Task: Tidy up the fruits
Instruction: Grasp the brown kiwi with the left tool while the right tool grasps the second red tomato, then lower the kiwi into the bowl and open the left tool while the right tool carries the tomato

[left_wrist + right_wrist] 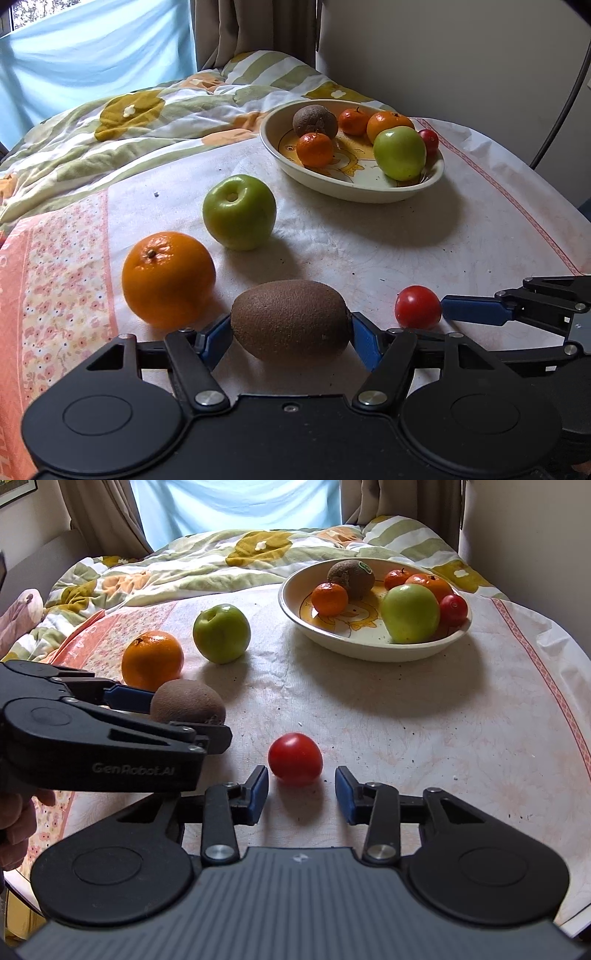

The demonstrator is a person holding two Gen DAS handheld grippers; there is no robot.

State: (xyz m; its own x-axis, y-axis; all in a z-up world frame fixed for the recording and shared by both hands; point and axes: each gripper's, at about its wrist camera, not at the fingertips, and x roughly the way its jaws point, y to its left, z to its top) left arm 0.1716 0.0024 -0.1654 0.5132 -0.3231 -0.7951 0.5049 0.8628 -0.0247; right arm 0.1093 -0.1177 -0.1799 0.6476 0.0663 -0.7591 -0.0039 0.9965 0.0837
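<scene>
On the cloth-covered surface, as seen from the left wrist camera, the left gripper (291, 332) is closed on a kiwi (291, 319), its blue pads pressing both ends of the fruit. Whether the kiwi rests on the cloth or is lifted cannot be told from this view. An orange (168, 278) sits just beside the kiwi on its left, and a green apple (239, 211) lies beyond the orange, near but apart. A red tomato (417, 307) lies to the right of the kiwi, with one blue finger of the right gripper (476, 309) touching or almost touching its right side. A cream bowl (354, 184) stands well beyond, holding a second kiwi, three small oranges, a green apple and a red tomato. A floral quilt (122, 129) is bunched behind the cloth.

From the right wrist camera, the right gripper (301, 794) is spread open, its two blue pads flanking the red tomato (294, 758) without clear contact on either side; the tomato sits on the tablecloth (424, 720). The left gripper (177, 709) enters from the left, pinching the kiwi (186, 701). The orange (152, 660) and green apple (221, 633) lie behind it. The bowl (369, 651) stands at the far right, well apart from the loose fruit.
</scene>
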